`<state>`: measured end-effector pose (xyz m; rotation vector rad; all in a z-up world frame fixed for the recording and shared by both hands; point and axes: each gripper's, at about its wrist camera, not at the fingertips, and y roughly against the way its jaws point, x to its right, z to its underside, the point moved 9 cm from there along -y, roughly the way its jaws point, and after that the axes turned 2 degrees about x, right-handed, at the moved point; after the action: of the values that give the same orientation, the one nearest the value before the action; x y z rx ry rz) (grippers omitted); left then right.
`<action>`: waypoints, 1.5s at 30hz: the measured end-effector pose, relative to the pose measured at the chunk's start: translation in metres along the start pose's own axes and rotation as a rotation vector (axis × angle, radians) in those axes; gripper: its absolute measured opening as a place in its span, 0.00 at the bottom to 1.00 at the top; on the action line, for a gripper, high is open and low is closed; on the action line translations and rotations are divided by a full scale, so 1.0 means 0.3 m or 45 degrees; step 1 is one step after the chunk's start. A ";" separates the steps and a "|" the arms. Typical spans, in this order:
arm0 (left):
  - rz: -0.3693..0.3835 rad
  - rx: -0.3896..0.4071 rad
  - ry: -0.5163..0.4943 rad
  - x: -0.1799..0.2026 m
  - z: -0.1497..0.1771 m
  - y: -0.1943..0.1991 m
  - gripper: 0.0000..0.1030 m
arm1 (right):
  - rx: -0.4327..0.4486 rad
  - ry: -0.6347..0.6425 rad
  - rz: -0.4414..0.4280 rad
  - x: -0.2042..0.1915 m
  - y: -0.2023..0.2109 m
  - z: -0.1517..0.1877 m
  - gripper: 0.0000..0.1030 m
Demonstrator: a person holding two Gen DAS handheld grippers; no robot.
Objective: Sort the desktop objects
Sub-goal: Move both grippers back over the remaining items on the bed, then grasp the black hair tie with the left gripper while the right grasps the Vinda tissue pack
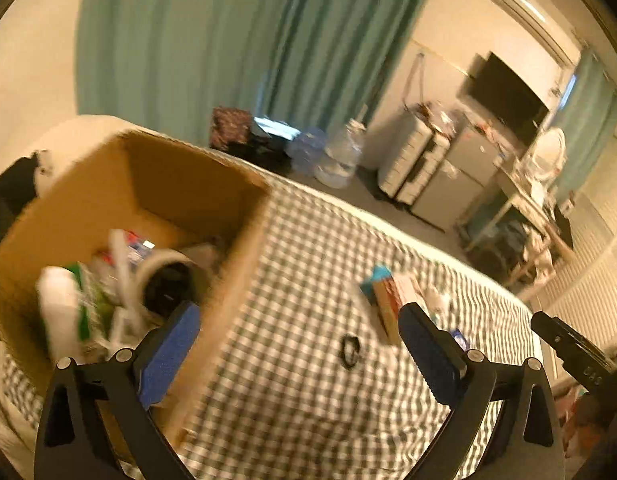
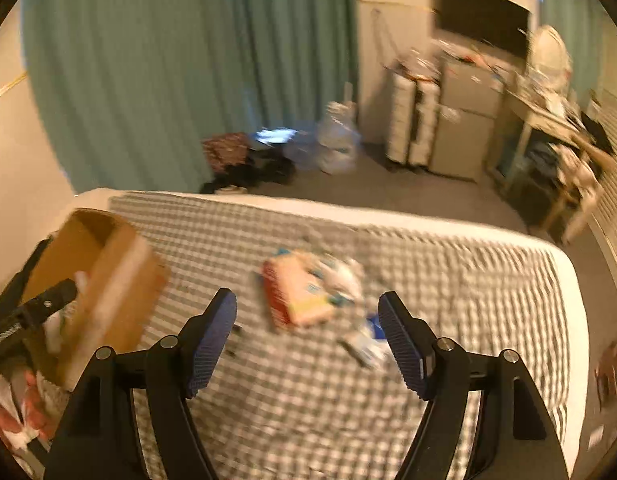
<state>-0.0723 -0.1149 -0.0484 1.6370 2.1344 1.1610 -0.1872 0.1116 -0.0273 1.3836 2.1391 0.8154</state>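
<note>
An open cardboard box [image 1: 236, 248] stands at the left on a checked cloth [image 1: 308, 400]. It holds a tape roll [image 1: 164, 268], a white and green bottle [image 1: 64, 308] and other packets. My left gripper [image 1: 300, 340] is open and empty, over the box's right wall. On the cloth lie an orange box [image 1: 392, 300], a black clip [image 1: 349, 352] and small packets. In the right wrist view my right gripper [image 2: 308, 320] is open and empty, just short of the orange box [image 2: 300, 292] and white packets [image 2: 344, 276]. The cardboard box [image 2: 112, 280] is at its left. Both views are blurred.
The checked cloth covers a bed whose far edge [image 2: 348, 210] drops to the floor. Beyond are green curtains [image 2: 168, 60], bags and water jugs [image 2: 336, 140], drawers [image 2: 412, 120], a small fridge [image 2: 464, 128], a wall screen [image 2: 480, 16] and a cluttered desk [image 2: 556, 120].
</note>
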 end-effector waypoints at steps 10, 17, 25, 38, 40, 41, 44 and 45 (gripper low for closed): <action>-0.174 -0.150 -0.065 0.098 0.177 -0.212 0.99 | -0.092 -0.192 0.096 0.228 -0.149 0.174 0.73; -0.179 -0.206 -0.114 0.122 0.240 -0.336 0.99 | -0.156 -0.285 0.049 0.240 -0.255 0.216 0.81; -0.216 -0.255 -0.235 0.156 0.308 -0.469 0.99 | -0.222 -0.388 0.077 0.281 -0.373 0.254 0.81; -0.211 -0.341 -0.253 0.143 0.377 -0.604 0.95 | -0.284 -0.419 0.084 0.259 -0.533 0.288 0.81; -0.177 -0.320 -0.271 0.156 0.374 -0.602 0.88 | -0.290 -0.405 0.112 0.262 -0.548 0.295 0.81; -0.163 -0.321 -0.274 0.162 0.372 -0.601 0.81 | -0.299 -0.404 0.118 0.264 -0.556 0.301 0.81; -0.106 -0.349 -0.259 0.179 0.371 -0.594 0.63 | -0.335 -0.393 0.117 0.269 -0.576 0.320 0.81; -0.089 -0.361 -0.245 0.182 0.369 -0.591 0.55 | -0.330 -0.394 0.115 0.272 -0.578 0.322 0.81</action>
<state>-0.1543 -0.0290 -0.2288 1.4712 1.8018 1.1705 -0.2672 0.1537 -0.2219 1.3757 1.6852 0.8190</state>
